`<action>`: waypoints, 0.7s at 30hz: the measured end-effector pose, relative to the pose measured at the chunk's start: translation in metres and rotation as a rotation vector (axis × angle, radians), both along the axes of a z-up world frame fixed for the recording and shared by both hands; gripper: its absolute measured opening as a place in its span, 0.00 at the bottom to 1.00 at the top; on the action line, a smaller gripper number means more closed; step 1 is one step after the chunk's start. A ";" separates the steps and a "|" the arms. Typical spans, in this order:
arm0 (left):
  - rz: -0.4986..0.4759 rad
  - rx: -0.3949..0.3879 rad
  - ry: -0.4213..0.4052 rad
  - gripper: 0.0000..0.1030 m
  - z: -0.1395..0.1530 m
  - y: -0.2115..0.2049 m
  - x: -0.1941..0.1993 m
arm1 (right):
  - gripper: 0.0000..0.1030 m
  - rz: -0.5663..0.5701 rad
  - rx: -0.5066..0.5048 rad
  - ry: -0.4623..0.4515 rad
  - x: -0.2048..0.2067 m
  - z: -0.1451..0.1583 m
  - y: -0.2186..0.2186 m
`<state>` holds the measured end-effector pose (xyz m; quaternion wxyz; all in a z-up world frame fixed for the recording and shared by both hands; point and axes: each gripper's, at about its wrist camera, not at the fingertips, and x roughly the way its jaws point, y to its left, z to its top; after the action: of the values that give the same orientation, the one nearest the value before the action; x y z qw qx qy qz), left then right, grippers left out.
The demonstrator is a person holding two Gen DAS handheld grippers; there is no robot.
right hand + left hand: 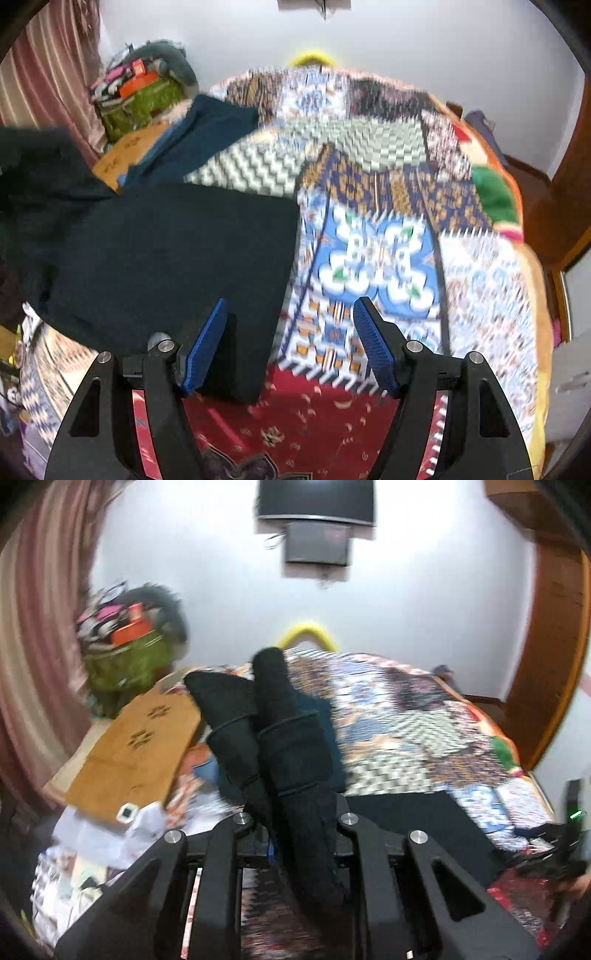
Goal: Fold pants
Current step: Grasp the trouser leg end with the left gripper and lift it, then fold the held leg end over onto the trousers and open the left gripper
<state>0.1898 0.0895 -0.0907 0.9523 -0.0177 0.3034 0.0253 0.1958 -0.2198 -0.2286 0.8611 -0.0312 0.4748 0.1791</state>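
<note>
Both wrist views, one moment. In the left view we see our left gripper [295,834] closed on a bunched fold of the dark pants [284,738]; the cloth rises between the fingers and stands up in two blunt peaks above the bed [406,716]. In the right view we see our right gripper [291,347] with its blue pads [207,347] spread wide and nothing between them. It hangs over the near edge of the bed, above the red part of the patchwork blanket [380,254]. The pants [166,254] lie as a broad flat panel on the left half of the blanket, one corner reaching under the left pad; whether they touch we cannot tell. A second dark cloth [207,125] lies toward the far left corner, beside a wooden board [136,746]. A green bag [125,657] heaped with things stands beyond the board, against the wall.
</note>
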 end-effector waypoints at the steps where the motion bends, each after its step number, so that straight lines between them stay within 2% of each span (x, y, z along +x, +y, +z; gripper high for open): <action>1: -0.025 -0.004 -0.002 0.13 0.002 -0.010 0.003 | 0.65 0.006 -0.009 0.010 -0.002 -0.006 0.001; 6: -0.134 -0.035 0.032 0.13 0.002 -0.060 0.028 | 0.65 -0.007 0.053 0.033 -0.004 -0.012 -0.009; 11: -0.193 -0.060 0.071 0.12 -0.007 -0.106 0.052 | 0.65 -0.004 0.066 0.032 -0.007 -0.014 -0.011; 15: -0.243 -0.067 0.118 0.12 -0.022 -0.136 0.063 | 0.65 0.000 0.067 0.029 -0.004 -0.015 -0.011; 21: -0.324 -0.047 0.255 0.13 -0.063 -0.179 0.073 | 0.65 0.003 0.076 0.028 -0.005 -0.015 -0.012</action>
<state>0.2625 -0.0895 -0.1534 0.8971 0.0127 0.4211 -0.1333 0.1913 -0.2318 -0.2440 0.8546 0.0031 0.4797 0.1988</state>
